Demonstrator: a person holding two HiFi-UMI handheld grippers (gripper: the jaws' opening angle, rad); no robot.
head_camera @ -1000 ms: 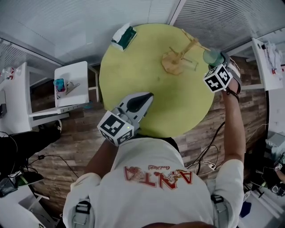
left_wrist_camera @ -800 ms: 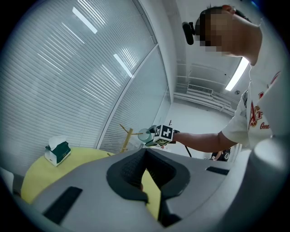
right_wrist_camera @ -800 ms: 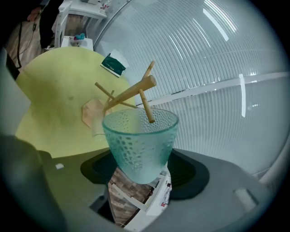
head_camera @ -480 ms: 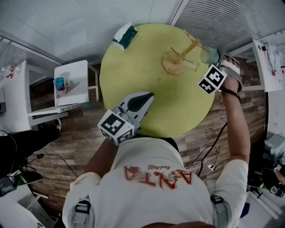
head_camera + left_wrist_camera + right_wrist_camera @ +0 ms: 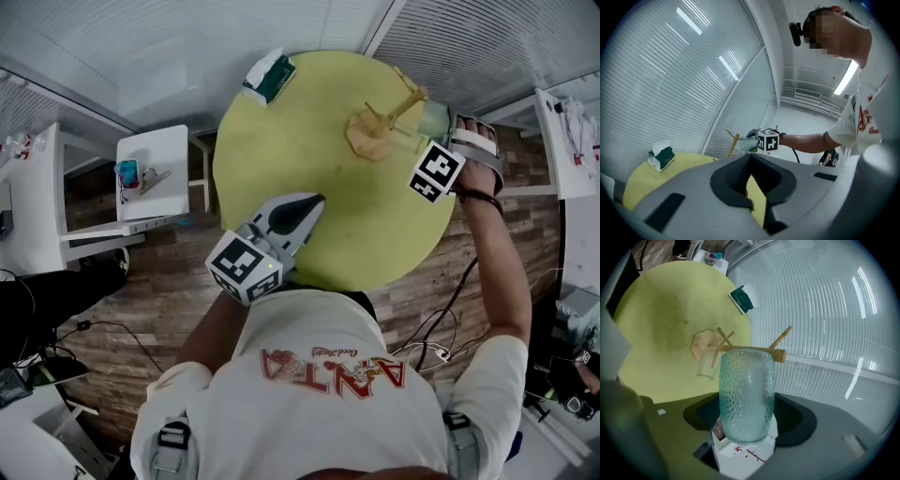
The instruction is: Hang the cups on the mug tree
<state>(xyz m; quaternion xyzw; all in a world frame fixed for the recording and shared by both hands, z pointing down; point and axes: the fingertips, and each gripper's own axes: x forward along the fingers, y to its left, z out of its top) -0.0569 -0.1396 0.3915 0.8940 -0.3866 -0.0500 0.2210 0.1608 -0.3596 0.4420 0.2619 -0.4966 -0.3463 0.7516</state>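
Note:
The wooden mug tree [image 5: 380, 127] stands at the far right of the round yellow table [image 5: 309, 150]. My right gripper [image 5: 442, 141] is shut on a dimpled green glass cup [image 5: 433, 120], held right beside the tree. In the right gripper view the glass cup [image 5: 746, 394] fills the space between the jaws of the right gripper [image 5: 747, 416], and its far end overlaps one peg of the mug tree [image 5: 778, 354]. A small clear cup [image 5: 707, 364] hangs on a lower peg. My left gripper [image 5: 302, 203] hovers over the table's near edge, shut and empty.
A green and white tissue box [image 5: 267, 77] lies at the table's far left edge. A small white side table [image 5: 150, 173] with small items stands to the left. Window blinds run behind the table. Cables [image 5: 436, 337] lie on the wooden floor at right.
My right gripper has carried the green cup a little leftward and away from me, closer to the mug tree. The left gripper has stayed where it was.

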